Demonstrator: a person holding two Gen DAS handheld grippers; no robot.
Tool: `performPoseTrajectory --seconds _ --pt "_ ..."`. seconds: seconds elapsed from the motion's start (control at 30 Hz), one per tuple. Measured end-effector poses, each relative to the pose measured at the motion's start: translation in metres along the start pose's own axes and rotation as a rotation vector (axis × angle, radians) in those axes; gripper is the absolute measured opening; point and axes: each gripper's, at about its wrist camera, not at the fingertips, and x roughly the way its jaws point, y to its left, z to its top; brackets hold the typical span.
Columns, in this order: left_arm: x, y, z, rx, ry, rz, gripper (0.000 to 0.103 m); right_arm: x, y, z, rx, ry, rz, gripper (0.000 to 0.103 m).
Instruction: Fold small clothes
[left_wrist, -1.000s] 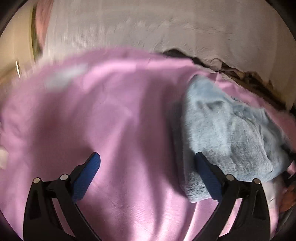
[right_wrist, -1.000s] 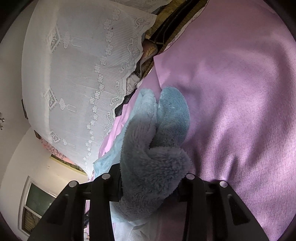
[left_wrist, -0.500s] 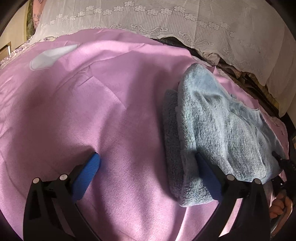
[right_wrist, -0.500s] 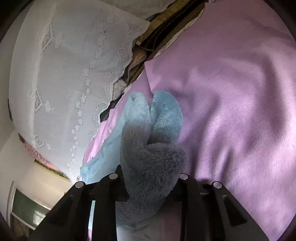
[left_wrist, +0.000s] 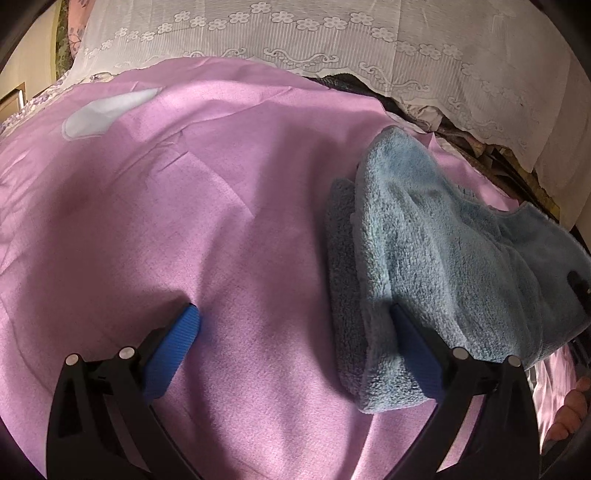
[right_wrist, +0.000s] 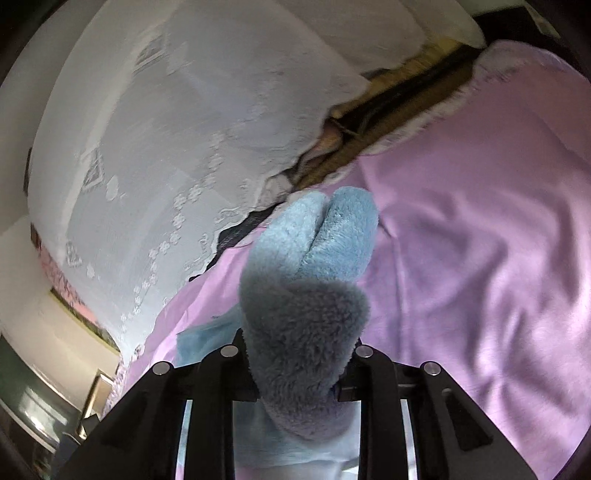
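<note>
Fluffy blue fleece, a small garment, lies doubled on the pink sheet, at the right side of the left wrist view. The right gripper pinches its thick fold in the lower middle of its own view. The left gripper stands wide apart, holding nothing, one blue pad just beside the fleece. I judge the fold is being carried over; next, lay it down evenly and press it flat.
</note>
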Motion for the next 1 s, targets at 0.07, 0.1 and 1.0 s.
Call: performPoseTrajectory --seconds 0.07,0.1,1.0 --pt "0.0 0.0 0.0 0.0 0.001 -0.001 0.099 0.003 0.013 -0.003 -0.028 0.003 0.008 0.026" --pt "0.0 0.0 0.0 -0.002 0.001 -0.002 0.099 0.005 0.021 -0.004 -0.046 0.004 0.012 0.026" --pt "-0.028 0.028 0.016 -0.106 -0.109 0.074 0.099 0.043 0.158 -0.084 -0.453 0.151 0.147 0.026"
